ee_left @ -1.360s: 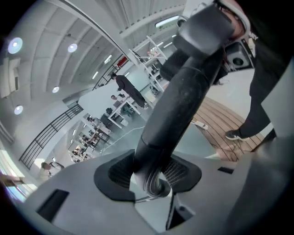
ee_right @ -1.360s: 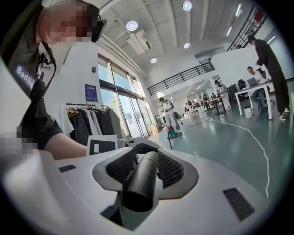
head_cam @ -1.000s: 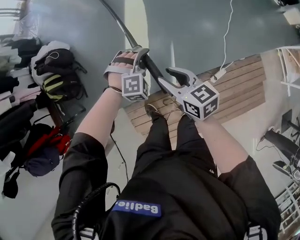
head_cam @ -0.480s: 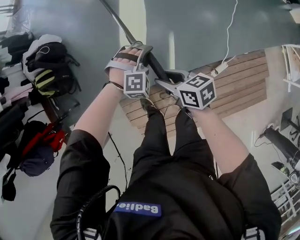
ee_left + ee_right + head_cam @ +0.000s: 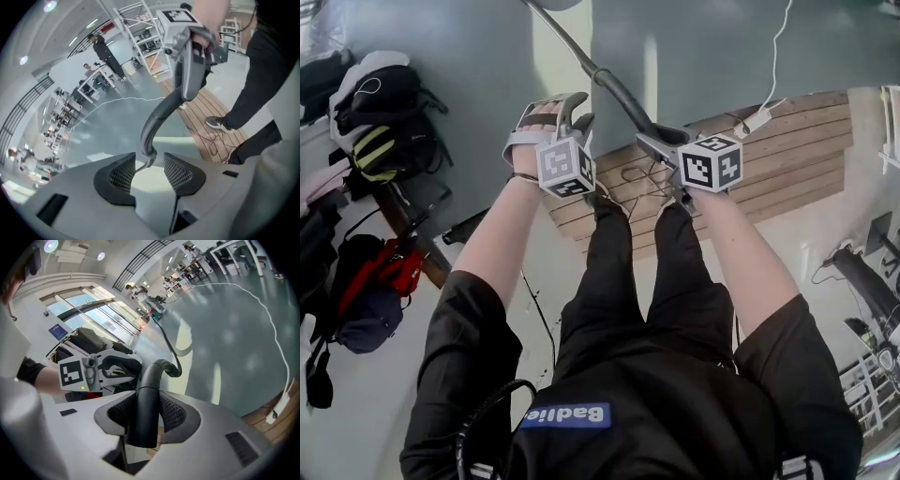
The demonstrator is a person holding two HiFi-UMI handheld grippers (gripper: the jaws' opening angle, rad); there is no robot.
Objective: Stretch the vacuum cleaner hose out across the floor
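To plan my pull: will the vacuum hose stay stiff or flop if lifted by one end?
Probably floppy: the hose bends in a tight curve. Its thick end looks stiffer and straight. It would likely drag, not roll, since it trails far across the floor.

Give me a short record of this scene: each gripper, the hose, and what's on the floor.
Hose: black, runs off across the grey floor
Left gripper: open, thin stretch of hose at its gap, not pressed
Right gripper: shut on hose; jaws have just been closing
Underfoot: wooden planks
Head view's left: bags piled
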